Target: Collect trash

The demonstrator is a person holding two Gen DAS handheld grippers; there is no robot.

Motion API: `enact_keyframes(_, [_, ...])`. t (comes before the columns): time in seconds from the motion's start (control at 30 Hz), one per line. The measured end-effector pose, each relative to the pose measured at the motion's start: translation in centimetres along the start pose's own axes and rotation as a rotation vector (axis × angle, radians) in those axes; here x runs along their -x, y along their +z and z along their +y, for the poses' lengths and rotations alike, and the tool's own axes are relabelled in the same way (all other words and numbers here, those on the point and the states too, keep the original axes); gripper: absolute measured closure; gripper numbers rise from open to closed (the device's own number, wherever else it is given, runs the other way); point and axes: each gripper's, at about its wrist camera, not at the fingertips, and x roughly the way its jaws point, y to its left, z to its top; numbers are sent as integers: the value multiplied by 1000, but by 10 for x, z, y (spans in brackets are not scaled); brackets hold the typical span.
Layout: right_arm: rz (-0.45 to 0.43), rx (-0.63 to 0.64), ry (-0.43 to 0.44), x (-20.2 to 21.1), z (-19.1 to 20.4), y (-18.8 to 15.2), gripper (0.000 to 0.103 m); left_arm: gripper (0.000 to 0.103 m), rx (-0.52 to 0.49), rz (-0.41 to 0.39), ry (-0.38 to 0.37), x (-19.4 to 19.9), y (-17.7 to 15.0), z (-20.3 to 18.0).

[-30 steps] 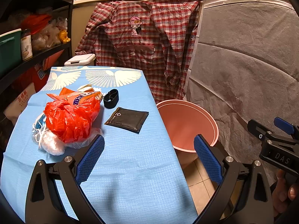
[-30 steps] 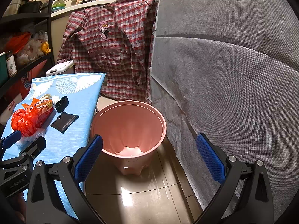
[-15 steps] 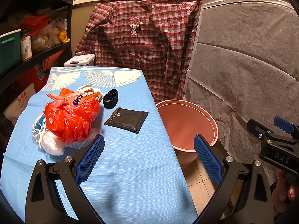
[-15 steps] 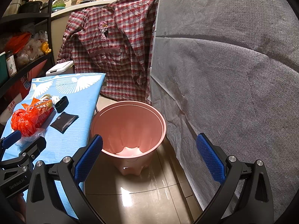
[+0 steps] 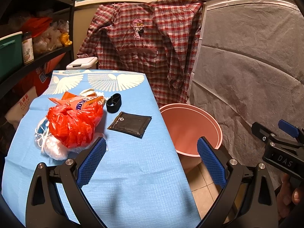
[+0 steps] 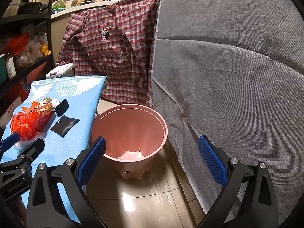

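Both empty: my left hand-held gripper [image 5: 151, 160] and right hand-held gripper [image 6: 151, 160] gape wide. Nearest on the worktop [image 5: 133, 180], red plastic bag [image 5: 74, 125]: light, crinkly, slippery, so I'd pinch its bunched top. Black pouch [image 5: 131, 123] beyond: flat, take an edge. Pink bin [image 6: 131, 131] stands beside the worktop.

Warm, yellowish indoor light fills both views, fairly bright and even. Glare streaks the glossy beige floor tiles [image 6: 144, 191] beneath the round pink plastic bin [image 6: 133, 131]. Soft shadows fall on the light blue tablecloth [image 5: 133, 171] at the near edge. Fisheye distortion bends straight lines, and dark vignetting blackens the corners. Focus is sharp throughout, without motion blur.
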Motion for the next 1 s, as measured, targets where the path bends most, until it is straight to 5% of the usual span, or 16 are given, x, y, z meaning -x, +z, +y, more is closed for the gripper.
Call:
enact_keyframes(0.4, [-84,-62,100,21,5,22,32,17,-48,-53,32,31,43,17])
enact_keyframes(0.7, [-124,-18,273,39,44,63,49,27,-38,-61,60,42,107,93])
enact_keyframes(0.87, [-141,48,419,40,84,85,66,42,-63,-83,113,37,128,151])
enact_keyframes(1.0, [-133,120,530,33,128,93,72,65,-35,-44,119,23,124,192])
